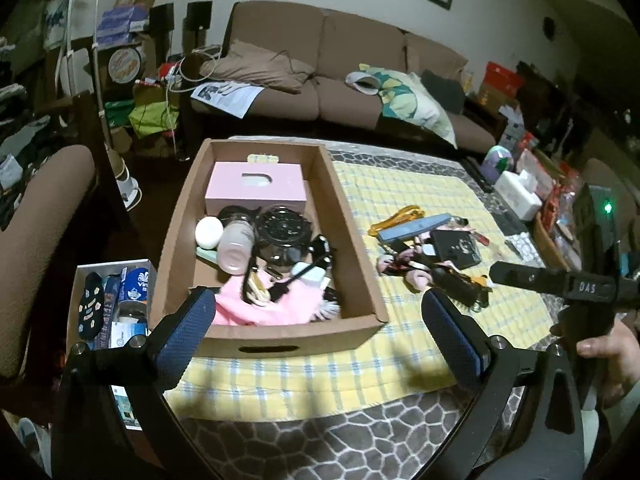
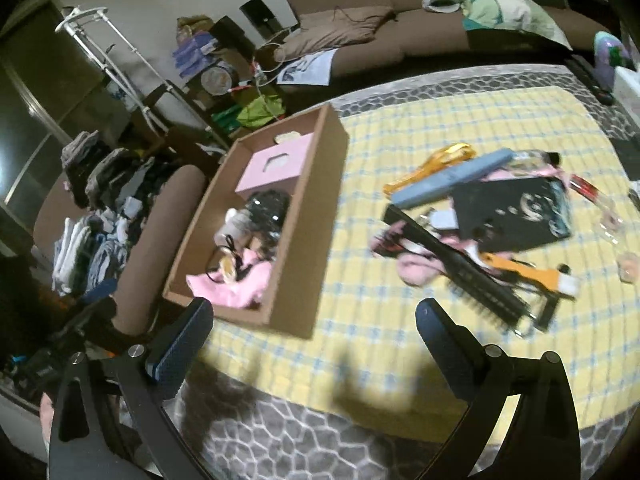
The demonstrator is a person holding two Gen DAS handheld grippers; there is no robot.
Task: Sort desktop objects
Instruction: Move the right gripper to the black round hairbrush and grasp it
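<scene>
A cardboard box stands on the yellow checked cloth and holds a pink box, a pale bottle, a black round lid and pink fabric. To its right lies a pile: a black booklet, a blue-grey case, an orange object and a doll. The pile also shows in the right wrist view, with the booklet and a black comb. My left gripper is open above the box's near end. My right gripper is open above the cloth, near the box.
A brown sofa stands behind the table. A white box of small items sits left of the cardboard box. Tissues and packets crowd the table's right edge. The patterned grey table cover shows near me.
</scene>
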